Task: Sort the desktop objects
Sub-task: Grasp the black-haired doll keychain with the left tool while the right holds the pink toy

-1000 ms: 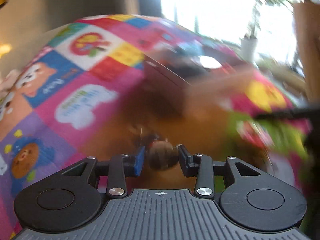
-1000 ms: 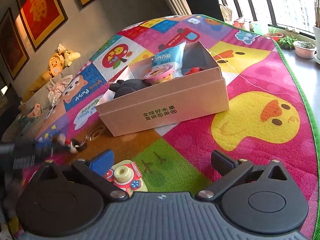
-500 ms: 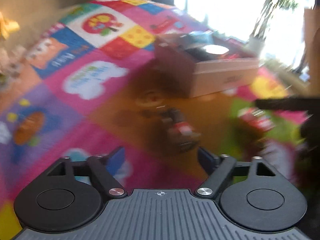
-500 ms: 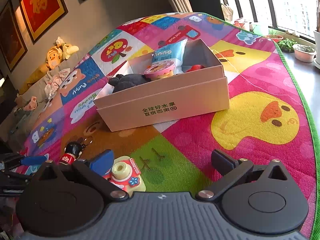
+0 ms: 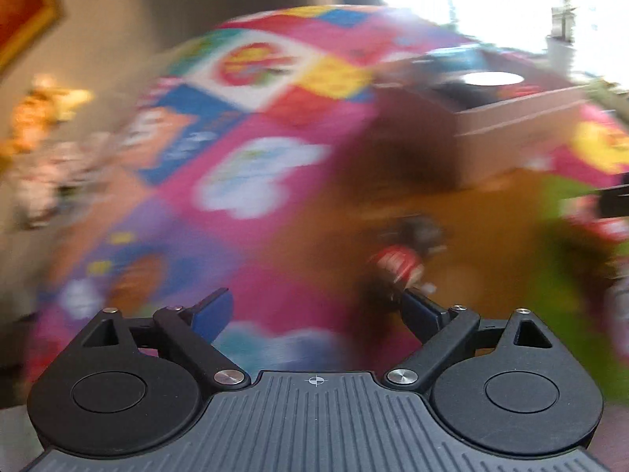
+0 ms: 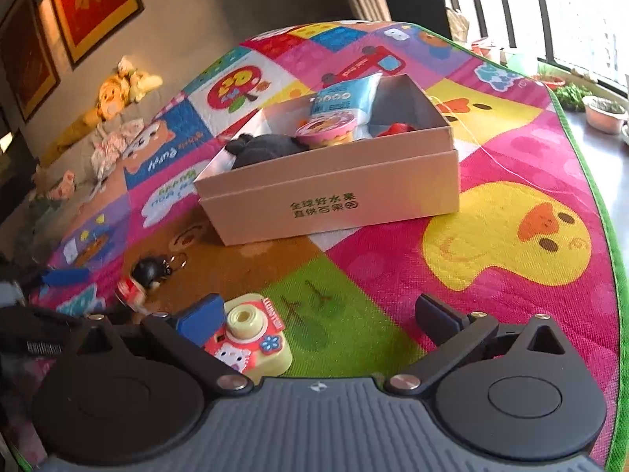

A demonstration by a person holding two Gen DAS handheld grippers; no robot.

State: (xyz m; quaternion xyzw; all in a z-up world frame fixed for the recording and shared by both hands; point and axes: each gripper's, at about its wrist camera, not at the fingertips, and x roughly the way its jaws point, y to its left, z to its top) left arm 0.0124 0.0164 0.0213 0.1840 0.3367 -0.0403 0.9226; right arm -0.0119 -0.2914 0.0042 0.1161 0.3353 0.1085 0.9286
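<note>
A small doll keychain [image 6: 143,277] with a black head and red body lies on the brown patch of the play mat; in the blurred left wrist view it [image 5: 401,253] lies just beyond my right fingertip. My left gripper [image 5: 314,310] is open and empty. A yellow and pink toy camera [image 6: 251,334] sits by the left finger of my open right gripper [image 6: 318,316]. The cardboard box [image 6: 334,200] behind holds a black cloth, a pink cup and a blue pouch.
The colourful play mat [image 6: 507,236] covers the surface, with a green edge at the right. Plush toys [image 6: 118,90] lie at the far left by the wall. Plant pots [image 6: 601,112] stand beyond the mat's right edge.
My left gripper opened, let go of the doll keychain and pulled back left; the doll now lies on the mat. The right gripper moved closer to the toy camera.
</note>
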